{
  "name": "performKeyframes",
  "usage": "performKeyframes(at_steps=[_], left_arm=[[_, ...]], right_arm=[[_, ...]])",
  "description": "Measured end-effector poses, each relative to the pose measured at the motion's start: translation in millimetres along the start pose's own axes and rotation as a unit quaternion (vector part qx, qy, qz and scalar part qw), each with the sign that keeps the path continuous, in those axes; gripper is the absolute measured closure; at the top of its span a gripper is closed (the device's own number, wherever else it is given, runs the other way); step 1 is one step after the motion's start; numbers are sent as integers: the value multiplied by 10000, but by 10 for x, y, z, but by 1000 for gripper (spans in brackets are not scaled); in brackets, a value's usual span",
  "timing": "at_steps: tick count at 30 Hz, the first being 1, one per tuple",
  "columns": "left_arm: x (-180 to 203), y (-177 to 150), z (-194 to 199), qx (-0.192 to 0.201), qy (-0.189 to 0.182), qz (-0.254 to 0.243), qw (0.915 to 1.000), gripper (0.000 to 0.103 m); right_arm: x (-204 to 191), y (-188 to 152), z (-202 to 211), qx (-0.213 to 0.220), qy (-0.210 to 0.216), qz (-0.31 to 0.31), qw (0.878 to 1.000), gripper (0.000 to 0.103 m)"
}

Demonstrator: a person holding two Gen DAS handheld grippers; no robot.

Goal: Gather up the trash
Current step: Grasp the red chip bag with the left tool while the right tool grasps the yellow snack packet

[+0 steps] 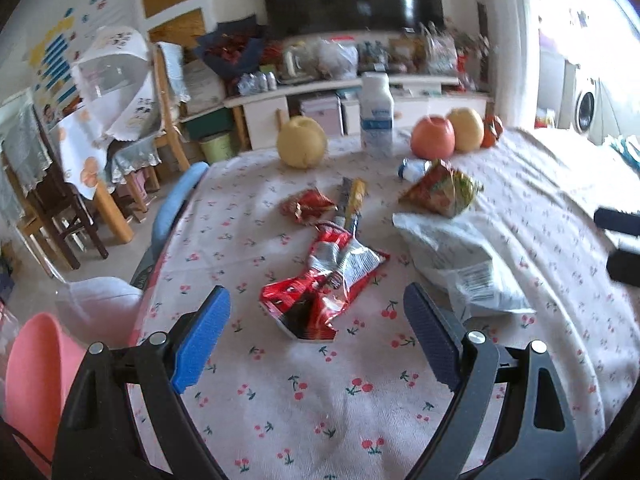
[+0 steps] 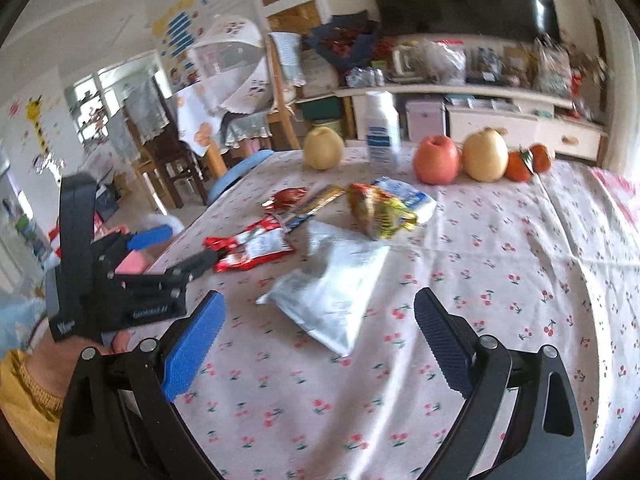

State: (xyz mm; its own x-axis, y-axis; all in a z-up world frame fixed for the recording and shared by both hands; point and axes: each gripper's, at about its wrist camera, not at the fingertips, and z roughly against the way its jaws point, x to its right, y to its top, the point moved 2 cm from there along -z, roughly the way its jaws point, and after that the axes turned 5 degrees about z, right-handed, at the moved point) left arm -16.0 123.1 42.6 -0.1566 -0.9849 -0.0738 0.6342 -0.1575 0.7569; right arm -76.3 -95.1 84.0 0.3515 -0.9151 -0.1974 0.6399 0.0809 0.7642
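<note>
The left gripper [image 1: 316, 334] hovers low over the cherry-print tablecloth [image 1: 304, 412] with its jaws spread wide and nothing between them; a crumpled red snack wrapper [image 1: 320, 284] lies just beyond the fingertips. Farther off sit a small red wrapper [image 1: 306, 206] and a thin yellow stick wrapper [image 1: 354, 200], close together. To the right lies a white plastic bag [image 1: 460, 264], and beyond it a red-and-yellow snack bag [image 1: 442, 194].

The right gripper [image 2: 318, 342] is likewise wide open and empty, with the white plastic bag [image 2: 332, 292] lying flat just ahead of its fingers (slightly blurred). At the table's far edge stand a white bottle [image 2: 381, 132], two yellow pears [image 2: 323, 154], an apple [image 2: 436, 164] and tangerines [image 2: 528, 162]. A pink bin [image 1: 36, 384] sits below the table's near-left edge.
</note>
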Motion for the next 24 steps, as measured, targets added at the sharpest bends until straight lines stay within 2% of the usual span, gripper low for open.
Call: performKeyframes(at_steps=[8, 19, 22, 24], left_arm=[[34, 74, -303, -223, -135, -127, 9996, 14], [19, 135, -665, -503, -116, -244, 9984, 14], [2, 155, -735, -574, -113, -193, 9981, 14], [11, 151, -776, -621, -112, -206, 9978, 14]], right_arm=[[428, 125, -376, -219, 7, -539, 9983, 9], [675, 301, -894, -407, 49, -616, 9973, 9], [681, 375, -989, -390, 96, -533, 9978, 15], [672, 399, -1009, -379, 99, -491, 9980, 15]])
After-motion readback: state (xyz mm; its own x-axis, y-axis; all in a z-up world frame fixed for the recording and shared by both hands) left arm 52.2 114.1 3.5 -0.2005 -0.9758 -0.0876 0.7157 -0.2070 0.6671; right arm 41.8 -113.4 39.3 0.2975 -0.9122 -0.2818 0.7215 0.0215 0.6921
